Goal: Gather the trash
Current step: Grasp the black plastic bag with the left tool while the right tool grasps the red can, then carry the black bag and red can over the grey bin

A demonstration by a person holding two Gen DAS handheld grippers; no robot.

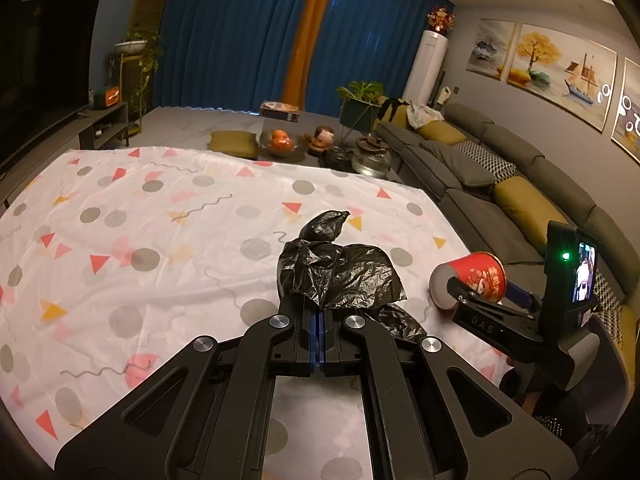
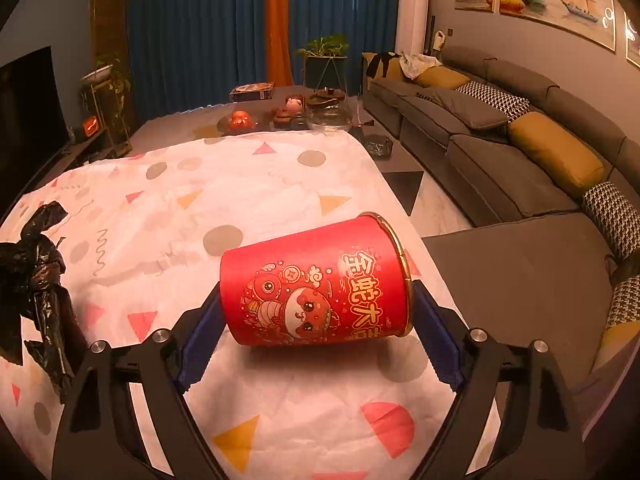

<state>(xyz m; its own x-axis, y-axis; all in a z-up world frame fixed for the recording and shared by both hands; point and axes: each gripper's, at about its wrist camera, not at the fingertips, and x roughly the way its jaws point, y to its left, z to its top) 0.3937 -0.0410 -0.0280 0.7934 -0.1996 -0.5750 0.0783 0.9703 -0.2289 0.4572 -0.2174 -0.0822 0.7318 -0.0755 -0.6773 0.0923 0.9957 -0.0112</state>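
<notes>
While bag [image 1: 336, 268] hangs, cup [image 2: 316, 284] lies beside.

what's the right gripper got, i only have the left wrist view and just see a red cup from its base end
observer: the red cup lies on its side between the right gripper fingers, one at its base and one at its gold rim.
operator: is it gripped
observer: the pads sit close against both ends, but i cannot tell whether they press.
operator: anything printed on it
observer: a cartoon figure and gold characters, on the side facing up.
</notes>
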